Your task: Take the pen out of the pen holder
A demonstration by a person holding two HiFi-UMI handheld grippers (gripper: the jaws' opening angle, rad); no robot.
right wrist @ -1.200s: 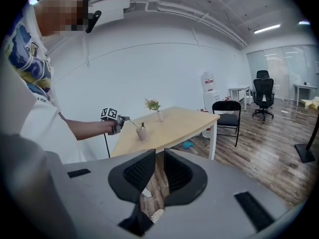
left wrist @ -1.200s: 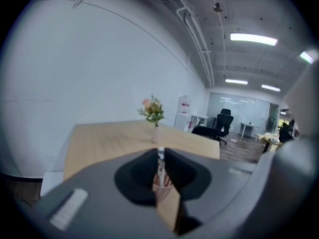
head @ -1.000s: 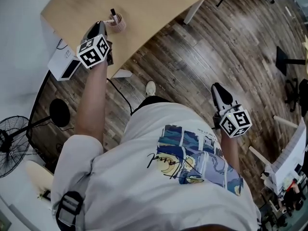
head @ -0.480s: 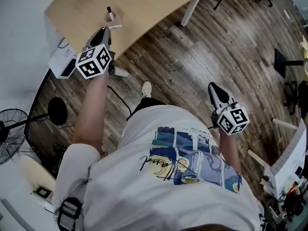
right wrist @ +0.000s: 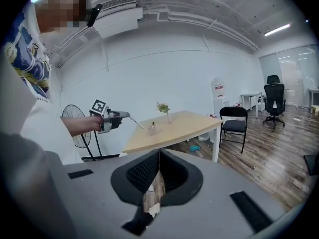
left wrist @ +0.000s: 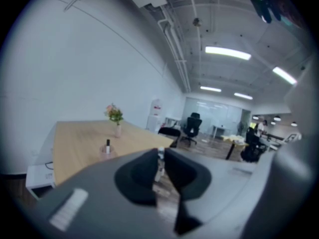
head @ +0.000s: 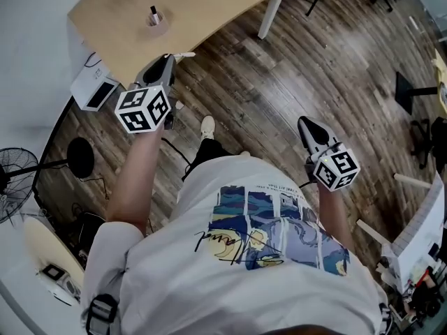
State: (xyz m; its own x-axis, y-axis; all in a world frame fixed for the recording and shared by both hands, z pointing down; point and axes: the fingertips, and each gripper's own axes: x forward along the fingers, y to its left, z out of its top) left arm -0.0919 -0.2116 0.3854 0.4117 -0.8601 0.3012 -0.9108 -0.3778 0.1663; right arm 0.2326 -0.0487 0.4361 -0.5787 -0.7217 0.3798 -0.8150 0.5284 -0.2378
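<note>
The pen holder (head: pixel 156 21) stands on the light wooden table (head: pixel 216 2), with one dark pen (head: pixel 153 10) upright in it. My left gripper (head: pixel 170 58) is off the table's near edge, over the floor. It is shut on a thin white pen (head: pixel 186 54) that sticks out past its tips. In the left gripper view that pen (left wrist: pixel 160 157) shows in the slit between the jaws, with the holder (left wrist: pixel 107 151) beyond on the left. The right gripper (head: pixel 306 123) hangs apart over the floor, jaws together, holding nothing. From it I see the left gripper (right wrist: pixel 119 116) near the holder (right wrist: pixel 152 129).
A small vase of flowers (left wrist: pixel 115 118) stands farther back on the table. A white box (head: pixel 94 89) and a floor fan (head: pixel 10 190) sit left of the table. A black chair (right wrist: pixel 233 121) stands by the table's far end. The floor is dark wood planks.
The left gripper has drawn back from the pen holder toward the person, carrying the white pen off the table. The right gripper has shifted slightly.
</note>
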